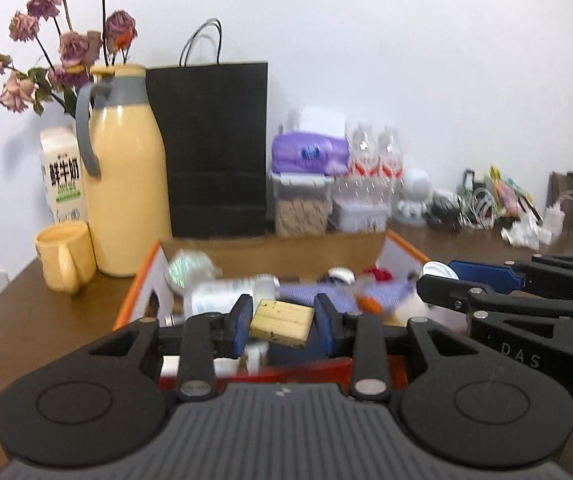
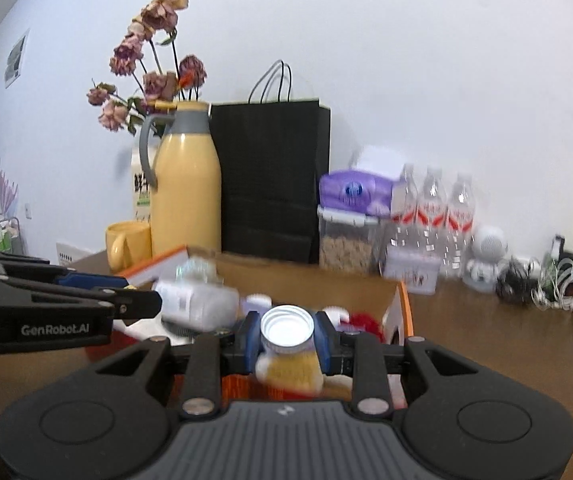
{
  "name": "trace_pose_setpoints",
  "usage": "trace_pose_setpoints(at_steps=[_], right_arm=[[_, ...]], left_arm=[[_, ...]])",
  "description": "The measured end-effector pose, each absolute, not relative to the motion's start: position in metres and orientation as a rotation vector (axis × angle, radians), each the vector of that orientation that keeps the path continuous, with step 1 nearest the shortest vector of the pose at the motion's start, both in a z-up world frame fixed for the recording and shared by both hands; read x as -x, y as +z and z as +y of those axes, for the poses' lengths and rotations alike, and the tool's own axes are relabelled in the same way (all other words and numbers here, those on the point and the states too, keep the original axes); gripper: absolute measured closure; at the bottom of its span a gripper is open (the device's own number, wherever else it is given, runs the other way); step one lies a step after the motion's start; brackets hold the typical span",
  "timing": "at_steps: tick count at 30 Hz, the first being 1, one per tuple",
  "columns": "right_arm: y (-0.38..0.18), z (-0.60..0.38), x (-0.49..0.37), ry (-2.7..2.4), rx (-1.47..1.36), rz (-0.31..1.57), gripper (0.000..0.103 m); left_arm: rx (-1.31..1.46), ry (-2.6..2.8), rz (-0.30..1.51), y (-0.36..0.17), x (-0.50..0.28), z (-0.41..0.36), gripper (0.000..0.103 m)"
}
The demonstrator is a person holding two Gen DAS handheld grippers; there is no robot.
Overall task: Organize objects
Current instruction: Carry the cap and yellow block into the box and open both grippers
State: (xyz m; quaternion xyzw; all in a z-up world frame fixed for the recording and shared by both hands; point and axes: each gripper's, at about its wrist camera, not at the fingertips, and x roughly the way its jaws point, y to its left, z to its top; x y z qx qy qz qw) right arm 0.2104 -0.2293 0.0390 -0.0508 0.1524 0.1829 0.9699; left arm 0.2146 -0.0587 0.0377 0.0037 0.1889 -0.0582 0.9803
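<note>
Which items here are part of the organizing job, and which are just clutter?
In play:
- tan block, clamped in the left hand-held gripper
- white-capped jar, clamped in the right hand-held gripper
- cardboard box of mixed items below both

Lying about:
- yellow thermos jug
- yellow mug
- milk carton
- black paper bag
- water bottles
- cable tangle

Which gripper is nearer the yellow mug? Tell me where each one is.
Left. The left gripper, shut on a tan block, is over the box side closest to the yellow mug. The right gripper, holding a white-capped jar, is farther along.
</note>
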Motion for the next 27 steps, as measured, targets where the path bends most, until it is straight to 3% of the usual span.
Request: trace_pose_setpoints(at_steps=[9,21,23,24,25,26,27], right_arm=[[0.059,-0.208,-0.269,0.338,0.095,0.287,0.076],[0.028,-0.213,-0.306,0.306,0.07,0.387,0.076],[0.025,-0.214,-0.307,0.3,0.068,0.401,0.075],[0.024,-0.215,-0.308,0.295,0.065,0.403,0.074],[0.023,-0.217,-0.308,0.288,0.06,0.406,0.063],[0.023,-0.219,-0.308,0.283,0.051,0.407,0.055],[0.023,-0.222,-0.308,0.278,0.043,0.406,0.038]], left_arm=[[0.027,-0.069,0.363,0.046,-0.274,-0.052,0.069],[0.023,-0.038,0.426,0.022,-0.304,-0.043,0.067],[0.01,-0.022,0.41,0.021,-0.302,-0.043,0.055],[0.002,-0.007,0.395,0.022,-0.299,-0.042,0.039],[-0.003,0.01,0.378,0.022,-0.297,-0.04,0.025],[-0.006,0.024,0.365,0.023,-0.296,-0.039,0.019],[-0.006,0.036,0.353,0.024,-0.295,-0.037,0.007]])
